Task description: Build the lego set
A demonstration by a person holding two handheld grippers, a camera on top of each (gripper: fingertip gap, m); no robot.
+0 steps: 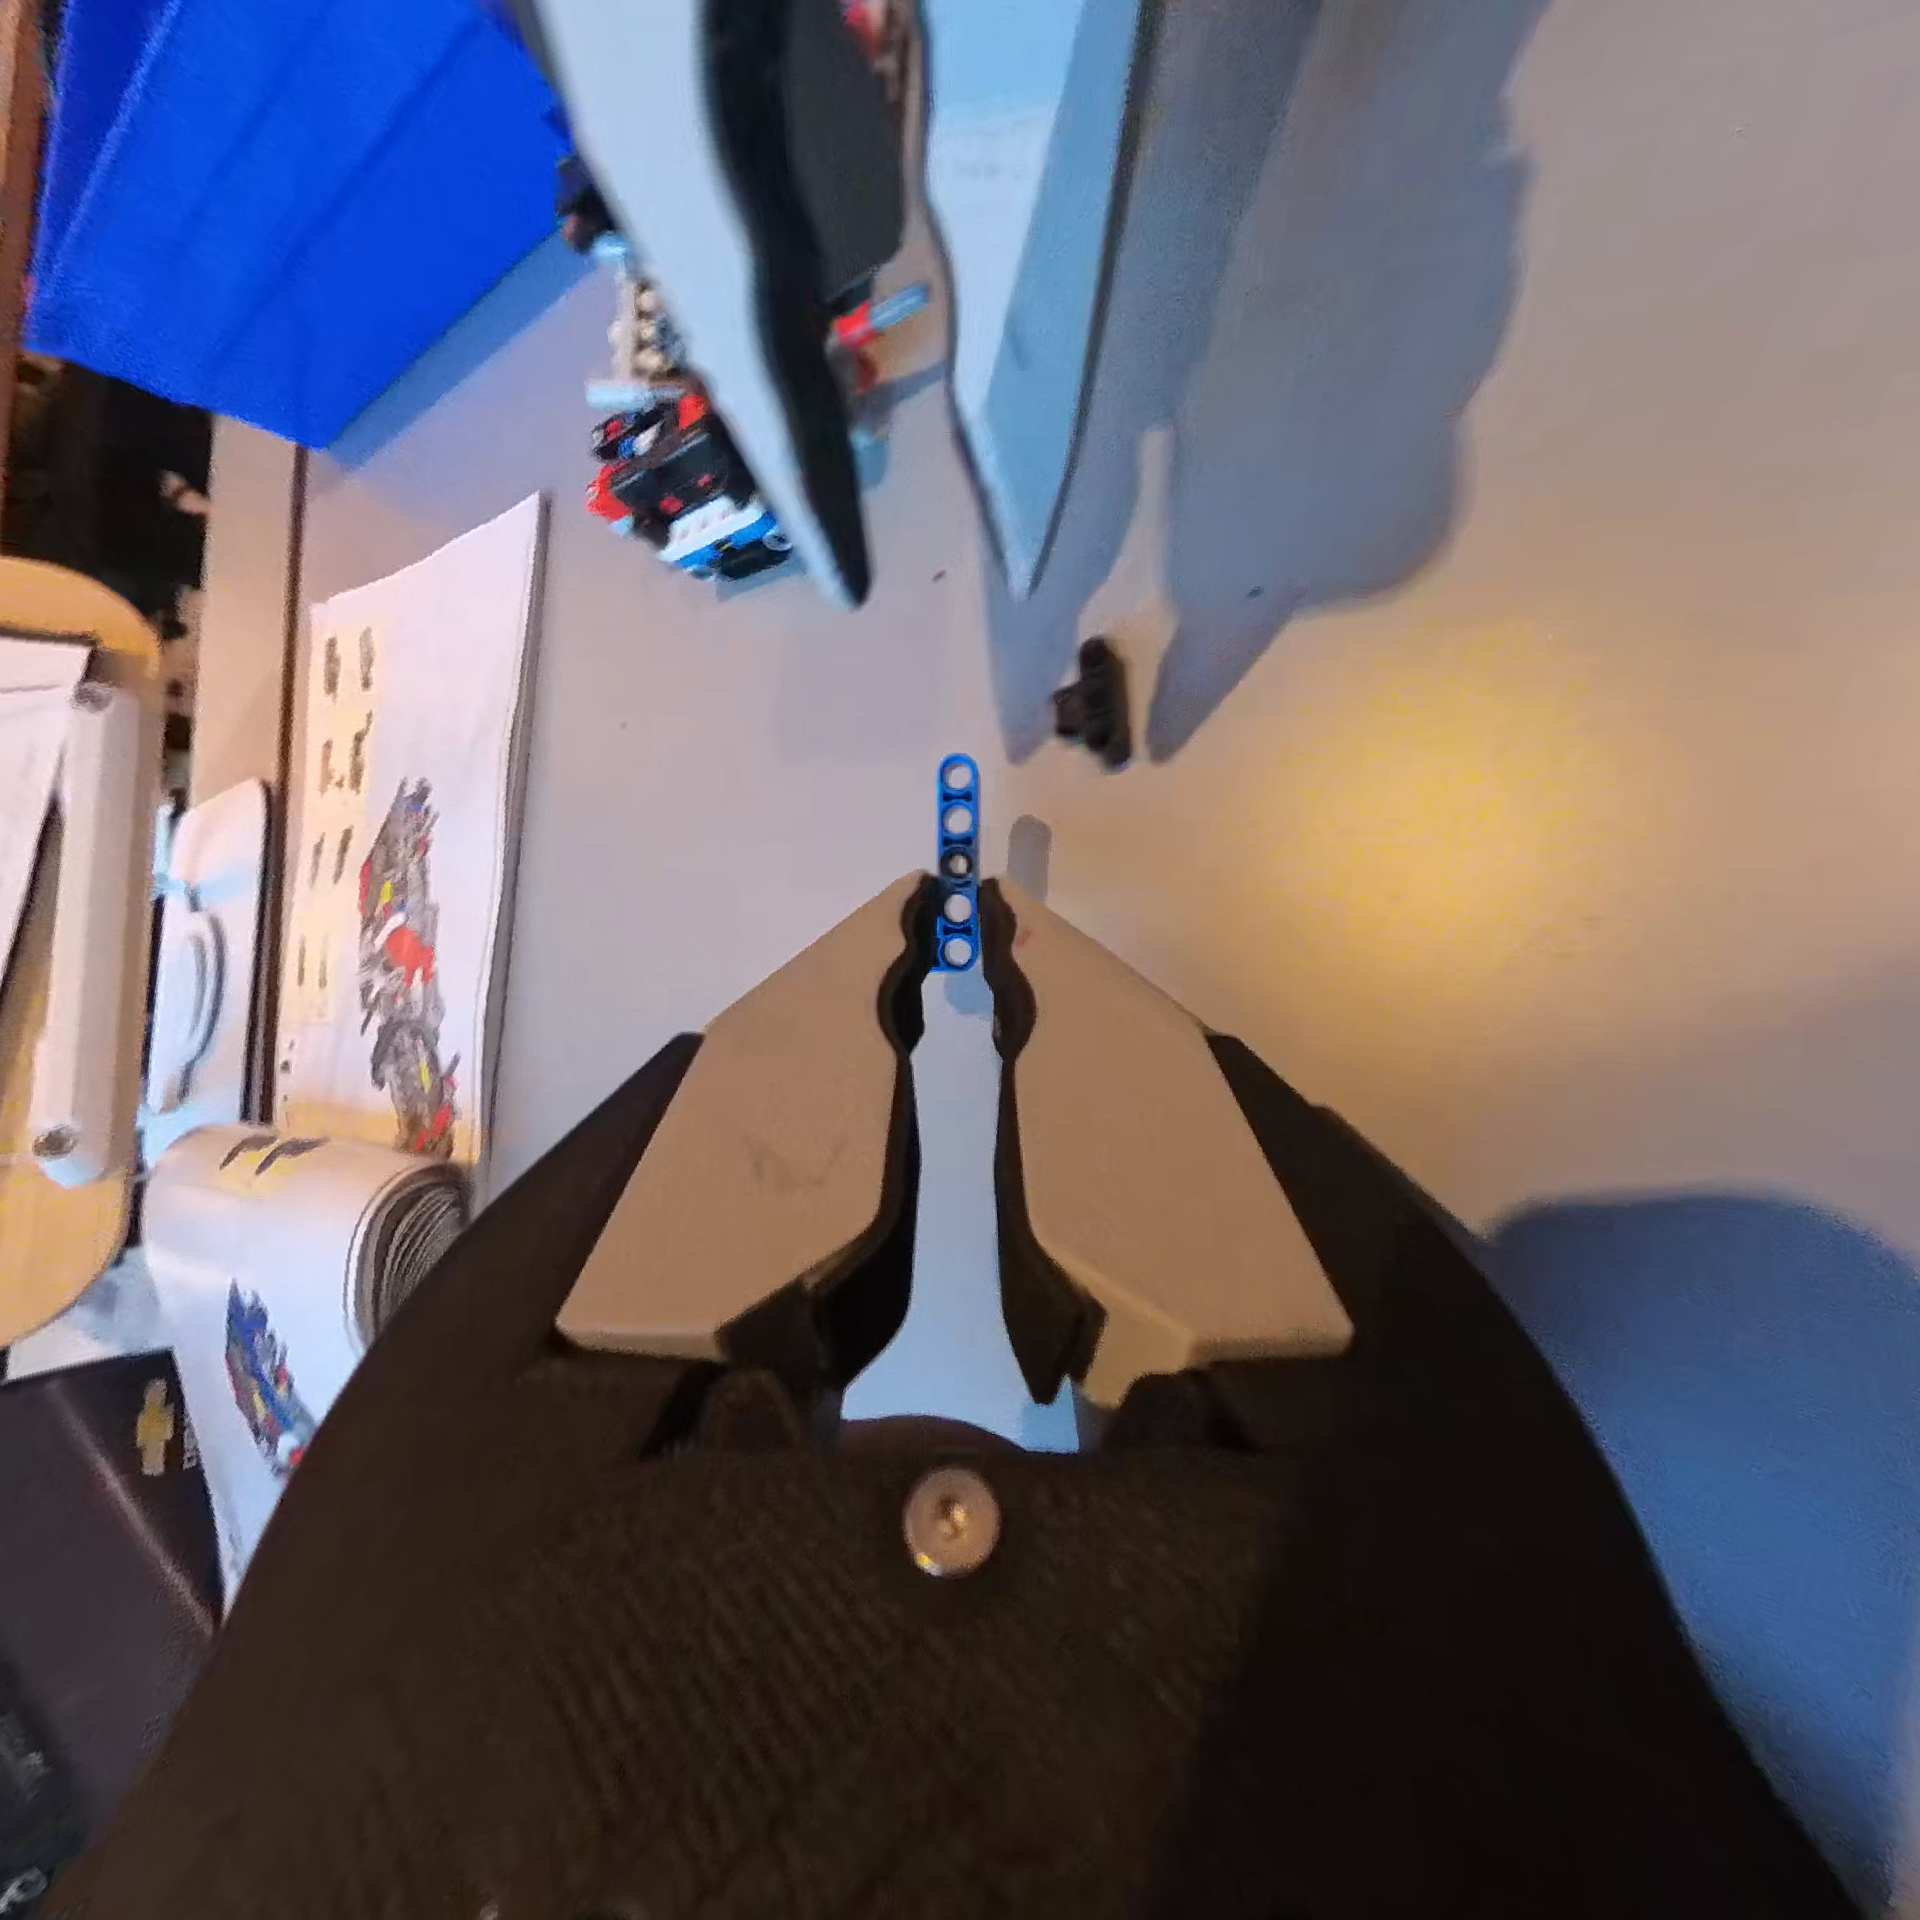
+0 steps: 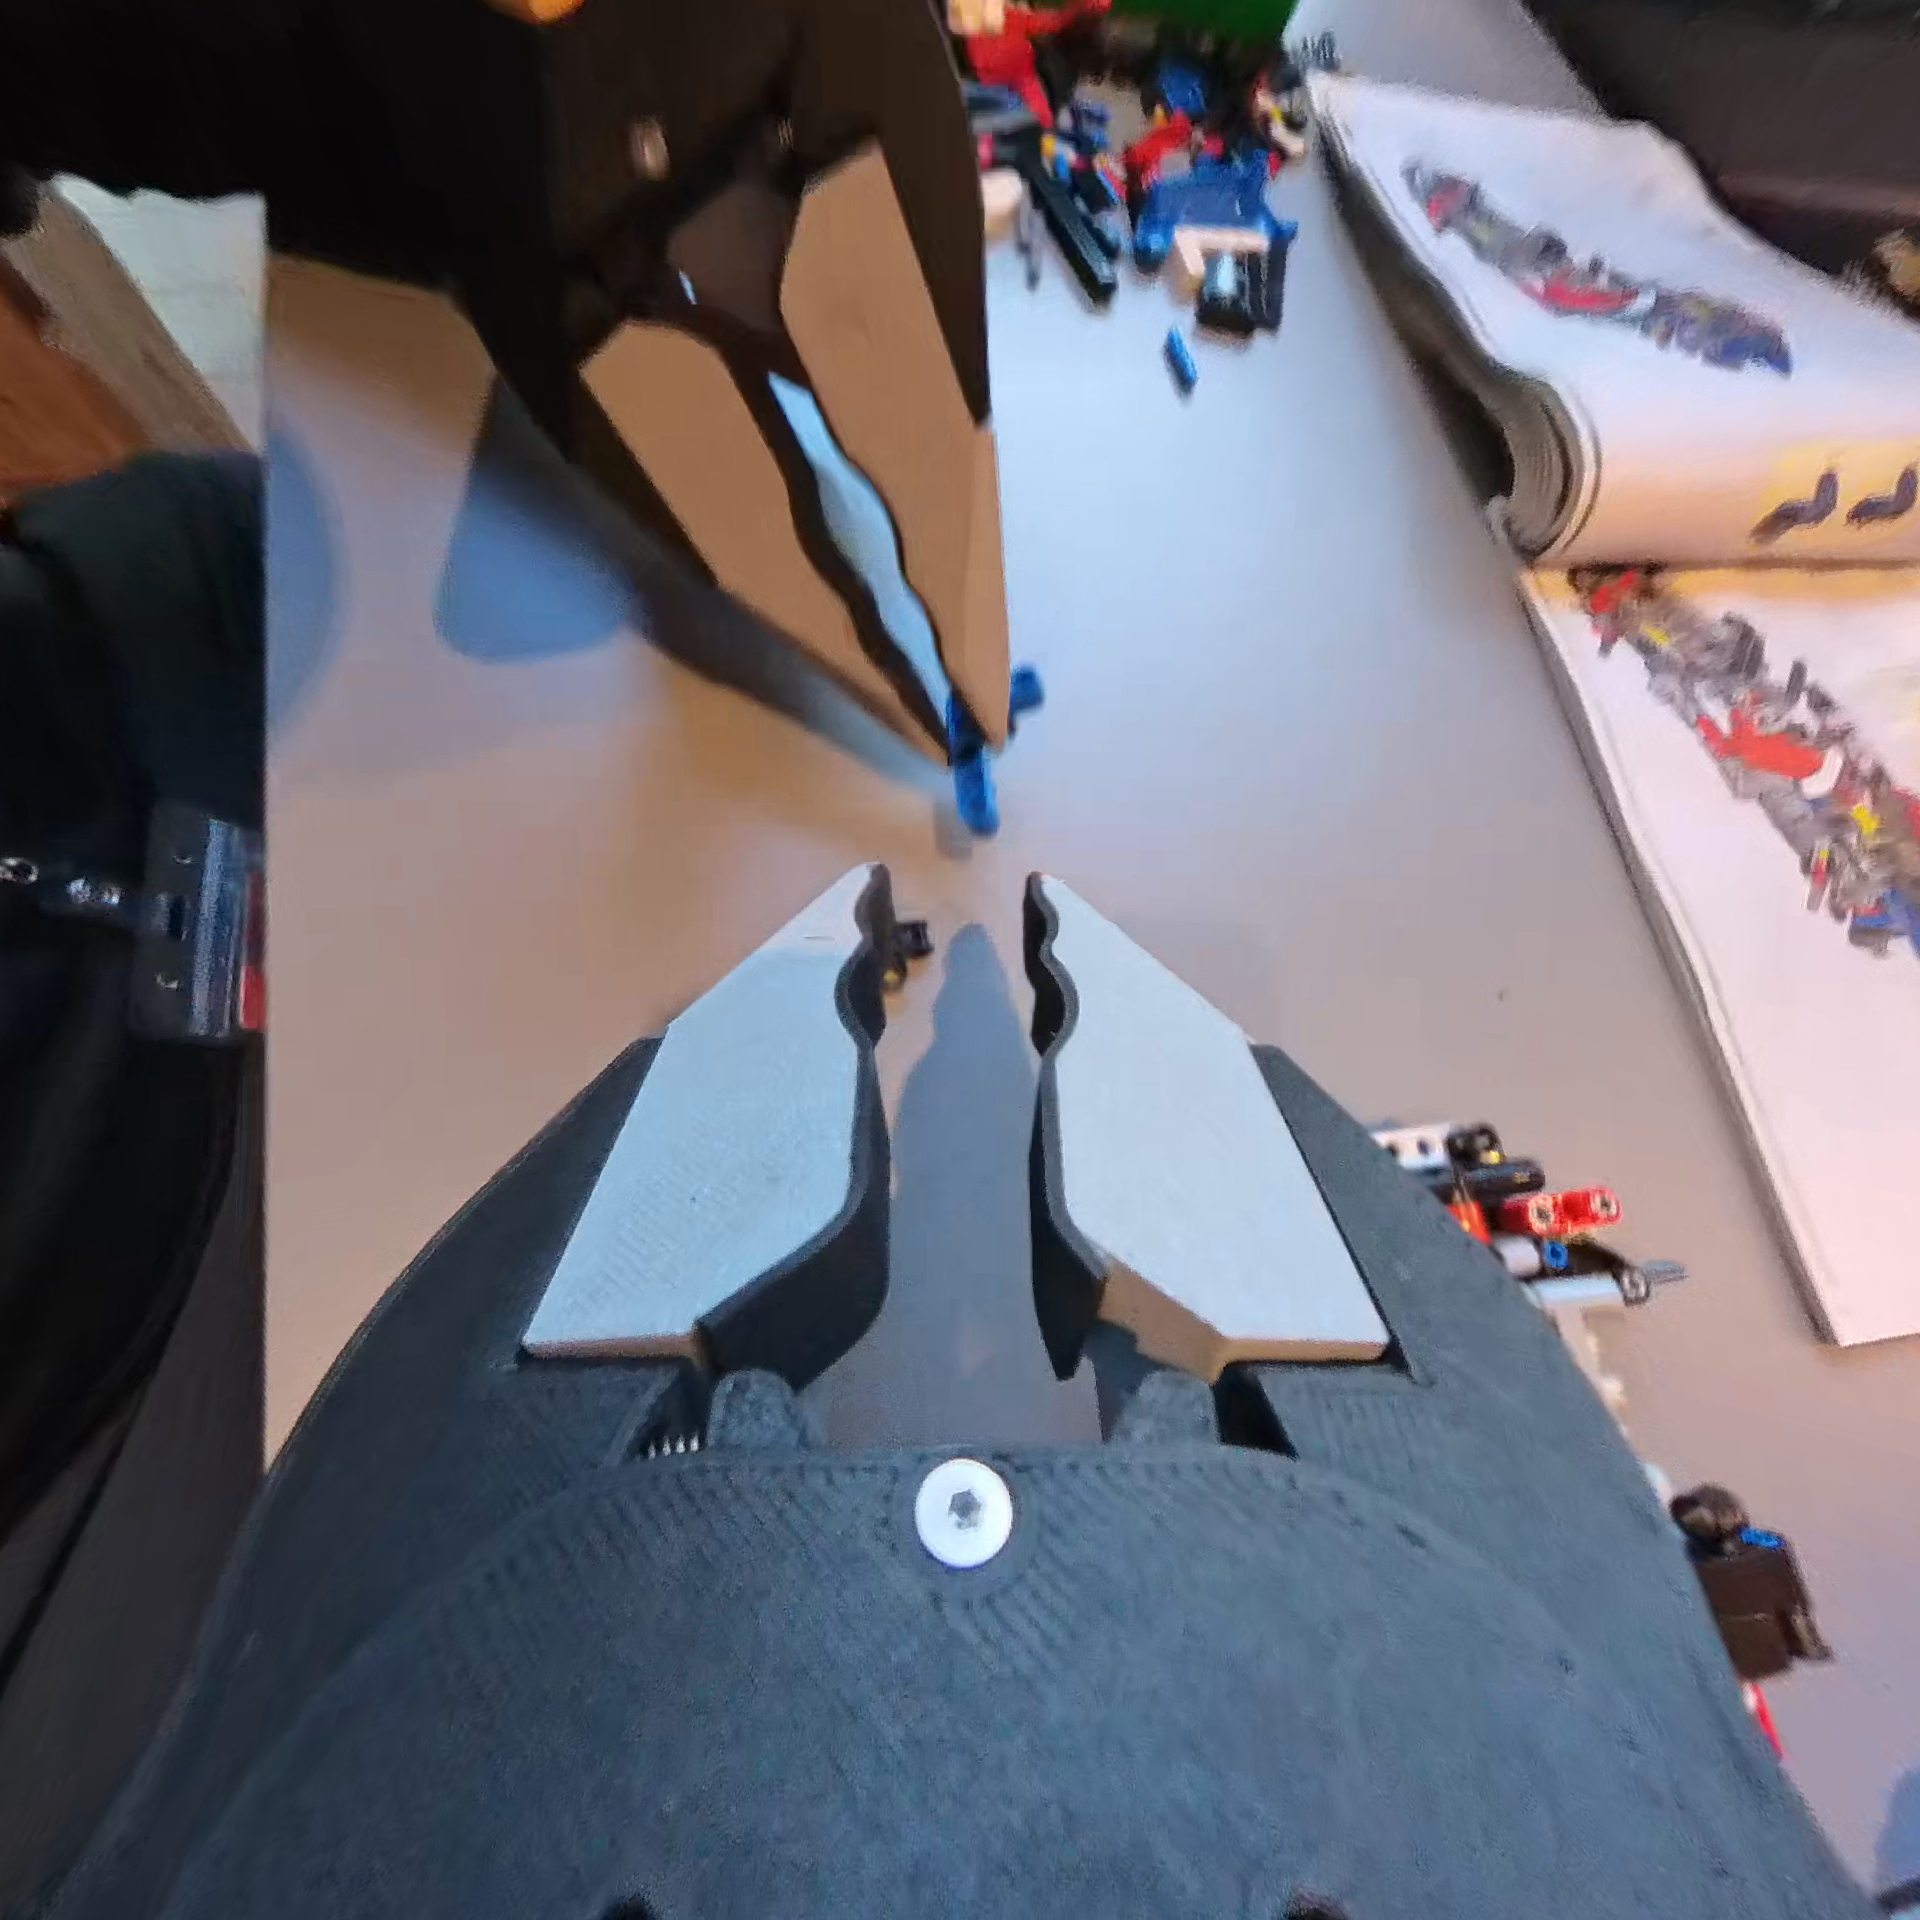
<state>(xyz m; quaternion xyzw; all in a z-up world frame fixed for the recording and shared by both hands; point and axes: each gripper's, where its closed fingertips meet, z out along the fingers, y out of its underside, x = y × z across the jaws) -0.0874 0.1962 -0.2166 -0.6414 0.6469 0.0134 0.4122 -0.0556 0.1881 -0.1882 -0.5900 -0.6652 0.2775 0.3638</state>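
The left gripper (image 1: 957,894) has its jaws clamped on a blue beam (image 1: 957,831), a thin strip with a row of round holes. About half the beam sticks out past the fingertips, held just above the pale worktop (image 1: 1455,935). From the right wrist view the same beam (image 2: 975,774) shows at the tips of the left gripper (image 2: 977,732), which comes down at a slant from the upper left, the beam's low end close to the worktop (image 2: 1247,727).

The right gripper (image 2: 956,883) points at that spot from nearby, its jaws apart with nothing between them. A small black piece (image 2: 911,940) lies on the worktop just beside its left fingertip. In the left wrist view the right gripper (image 1: 935,592) hangs blurred at the top, and a black piece (image 1: 1093,701) lies near its tips, a little beyond the beam.

An open instruction book (image 2: 1766,831) lies along the right side of the worktop, its pages showing coloured build drawings; the left wrist view catches it too (image 1: 416,831) at the left edge. A heap of loose bricks (image 2: 1174,187), blue, red and black, sits at the far end. A part-built assembly (image 2: 1507,1216) in black and red rests by the book's near corner, and a small black block (image 2: 1751,1590) lies closer still. In the left wrist view another cluster of bricks (image 1: 675,488) shows, partly hidden behind the right gripper, with something bright blue (image 1: 291,208) beyond it.
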